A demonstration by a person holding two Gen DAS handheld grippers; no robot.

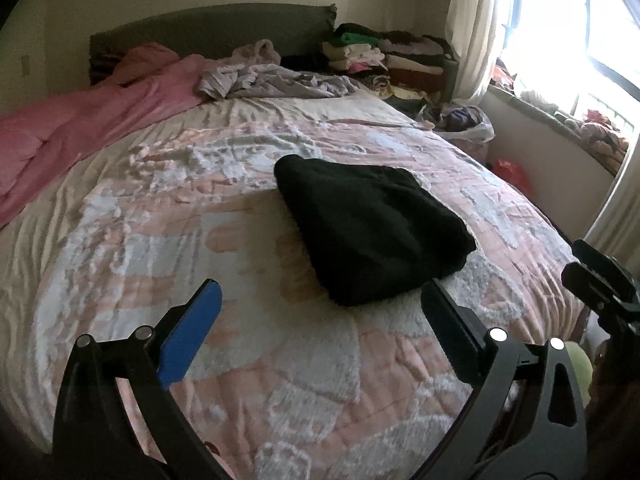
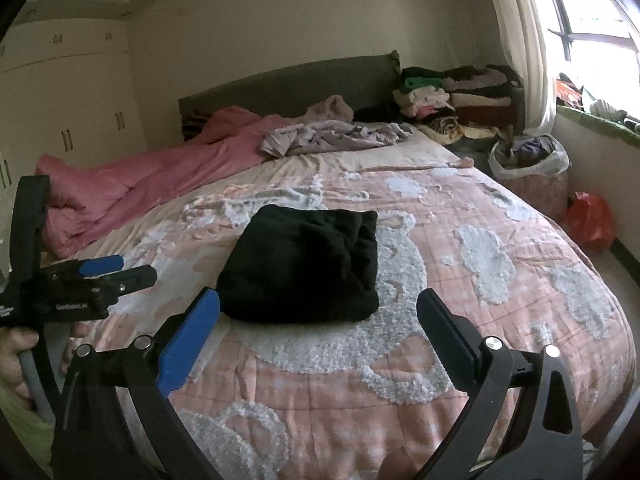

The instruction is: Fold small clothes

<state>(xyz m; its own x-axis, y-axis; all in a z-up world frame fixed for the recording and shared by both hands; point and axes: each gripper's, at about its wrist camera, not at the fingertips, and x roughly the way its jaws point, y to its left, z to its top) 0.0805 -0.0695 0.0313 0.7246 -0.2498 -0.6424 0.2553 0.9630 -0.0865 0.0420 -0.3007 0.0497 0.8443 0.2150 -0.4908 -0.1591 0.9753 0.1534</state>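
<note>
A black garment lies folded in a compact bundle on the pink and white bedspread. It also shows in the right wrist view. My left gripper is open and empty, held above the bedspread just short of the bundle's near edge. My right gripper is open and empty, with the bundle's near edge just ahead of its fingertips. The left gripper also shows from the side in the right wrist view, left of the bundle. The right gripper's body shows at the right edge of the left wrist view.
A pink blanket lies along the bed's left side. A crumpled lilac garment lies near the dark headboard. Stacked folded clothes stand at the back right. A bag of clothes and a red bag sit on the floor by the window.
</note>
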